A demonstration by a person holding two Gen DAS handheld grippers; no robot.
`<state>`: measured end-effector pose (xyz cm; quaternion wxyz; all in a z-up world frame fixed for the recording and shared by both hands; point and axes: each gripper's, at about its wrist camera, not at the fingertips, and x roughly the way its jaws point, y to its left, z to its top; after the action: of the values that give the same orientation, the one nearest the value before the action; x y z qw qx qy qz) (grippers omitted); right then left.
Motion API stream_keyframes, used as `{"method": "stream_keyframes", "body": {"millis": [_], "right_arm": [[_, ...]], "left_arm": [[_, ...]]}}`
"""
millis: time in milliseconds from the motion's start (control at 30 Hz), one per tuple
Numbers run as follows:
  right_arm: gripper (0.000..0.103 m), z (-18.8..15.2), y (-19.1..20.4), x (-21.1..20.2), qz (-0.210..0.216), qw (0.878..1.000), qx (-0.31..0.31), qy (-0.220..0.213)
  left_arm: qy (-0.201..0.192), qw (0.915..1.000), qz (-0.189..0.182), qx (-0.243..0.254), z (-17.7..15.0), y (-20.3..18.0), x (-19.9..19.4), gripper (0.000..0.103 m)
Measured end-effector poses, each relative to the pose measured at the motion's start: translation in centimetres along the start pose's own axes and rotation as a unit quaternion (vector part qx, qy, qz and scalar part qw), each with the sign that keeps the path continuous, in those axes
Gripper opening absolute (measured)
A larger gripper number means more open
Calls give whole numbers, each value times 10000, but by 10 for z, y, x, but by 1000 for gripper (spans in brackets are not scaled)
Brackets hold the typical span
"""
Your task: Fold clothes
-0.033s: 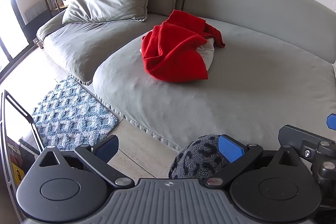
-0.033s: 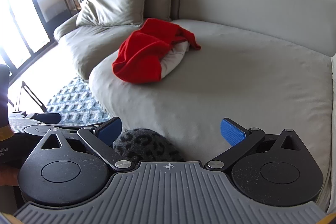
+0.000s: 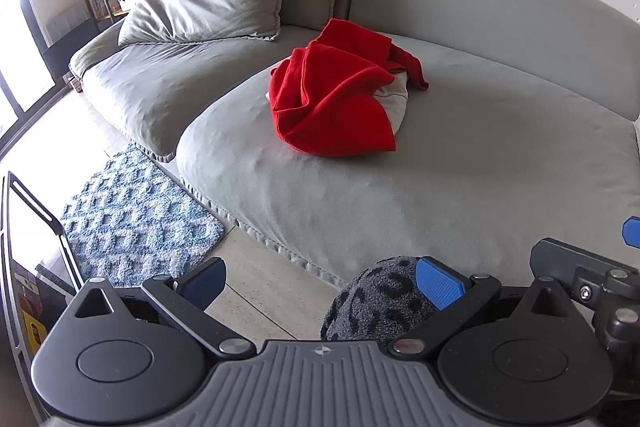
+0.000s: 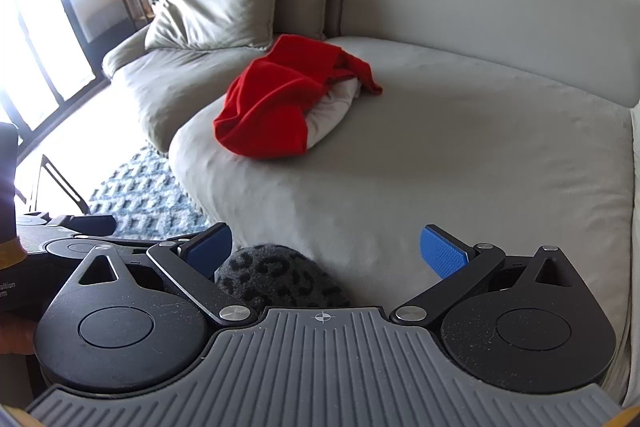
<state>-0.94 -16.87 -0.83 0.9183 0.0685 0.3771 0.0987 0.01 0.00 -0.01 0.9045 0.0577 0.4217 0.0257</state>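
Nothing of the folding looks done yet: the red garment [image 3: 334, 99] lies in a crumpled heap with some pale cloth [image 3: 394, 103] tucked in it, at the centre of the left wrist frame, on the grey sofa [image 3: 480, 167] seat. The left claw [image 3: 322, 283] and the right claw [image 4: 326, 251] both stand wide with nothing between the pads, low in their frames and well apart from the heap. By the look of it all of the task is left: reaching the garment, spreading it flat and folding it.

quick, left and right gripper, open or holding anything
left gripper: open, holding nothing
right gripper: open, holding nothing; the red garment lies untouched on the sofa
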Motion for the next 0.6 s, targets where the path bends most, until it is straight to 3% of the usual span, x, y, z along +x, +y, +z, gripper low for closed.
{"method": "stream_keyframes", "body": {"millis": [600], "right_arm": [[103,-1,-1,-2,-10,10000,-5,13]], "left_arm": [[31,10000,-16,-4,0,0,3,102]]}}
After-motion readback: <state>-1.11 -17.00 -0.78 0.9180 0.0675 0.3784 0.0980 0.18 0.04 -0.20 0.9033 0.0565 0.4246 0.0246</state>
